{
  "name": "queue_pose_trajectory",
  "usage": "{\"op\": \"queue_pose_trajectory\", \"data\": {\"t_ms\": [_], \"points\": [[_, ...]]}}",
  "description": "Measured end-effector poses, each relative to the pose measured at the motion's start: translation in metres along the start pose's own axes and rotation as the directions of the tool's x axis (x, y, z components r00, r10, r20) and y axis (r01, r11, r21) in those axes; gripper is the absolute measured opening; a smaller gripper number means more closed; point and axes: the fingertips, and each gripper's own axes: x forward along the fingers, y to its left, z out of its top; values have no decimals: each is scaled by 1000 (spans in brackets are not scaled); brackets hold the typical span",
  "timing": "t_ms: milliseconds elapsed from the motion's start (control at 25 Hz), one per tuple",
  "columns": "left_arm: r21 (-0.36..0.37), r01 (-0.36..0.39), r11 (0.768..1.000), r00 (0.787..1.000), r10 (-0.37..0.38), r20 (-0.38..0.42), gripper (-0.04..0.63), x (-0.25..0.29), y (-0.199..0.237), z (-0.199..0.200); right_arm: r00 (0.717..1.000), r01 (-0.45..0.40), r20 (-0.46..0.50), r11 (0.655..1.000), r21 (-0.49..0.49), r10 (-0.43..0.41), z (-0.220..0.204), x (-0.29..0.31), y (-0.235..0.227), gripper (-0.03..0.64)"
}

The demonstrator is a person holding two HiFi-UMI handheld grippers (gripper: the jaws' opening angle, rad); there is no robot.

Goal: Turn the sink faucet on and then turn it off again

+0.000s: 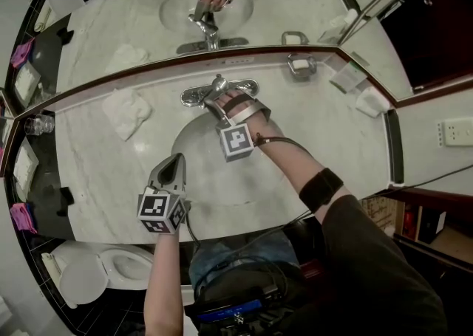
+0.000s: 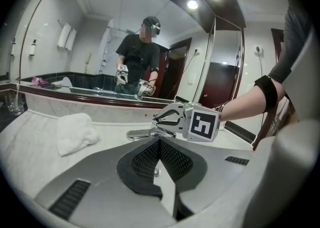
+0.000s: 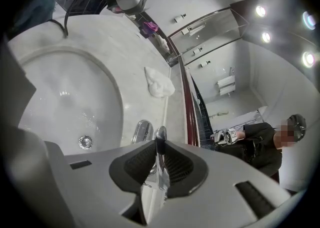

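Observation:
The chrome faucet [image 1: 198, 93] stands at the back of the oval sink [image 1: 194, 137] in a marble counter. My right gripper [image 1: 221, 96] reaches over the basin and is shut on the faucet's lever handle [image 3: 159, 135], which stands between its black pads [image 3: 176, 164]. The spout [image 3: 141, 131] shows just left of the handle, above the drain [image 3: 85, 142]. My left gripper [image 1: 173, 165] hovers over the sink's front rim, shut with nothing in it. From the left gripper view, its closed tips [image 2: 160, 145] point at the faucet [image 2: 143, 133] and the right gripper [image 2: 169, 118].
A crumpled white washcloth [image 1: 126, 111] lies on the counter left of the sink. A soap dish [image 1: 301, 66] sits at the back right below the mirror. A glass [image 1: 38, 125] stands at the far left. A toilet [image 1: 92, 269] is lower left.

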Motion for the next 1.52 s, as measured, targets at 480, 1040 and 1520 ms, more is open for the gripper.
{"op": "queue_pose_trajectory", "data": {"t_ms": [480, 1040, 1520], "points": [[14, -19, 1000, 1000, 19, 14, 2, -19, -5, 1, 997, -47, -61, 998, 35, 49, -7, -1, 5, 91], [67, -38, 997, 996, 32, 88, 2, -67, -24, 33, 994, 101, -70, 933, 344, -82, 10, -120, -29, 67], [132, -2, 991, 992, -14, 122, 2, -87, -52, 53, 983, 183, -88, 767, 616, -163, -2, -231, -55, 23]]}}
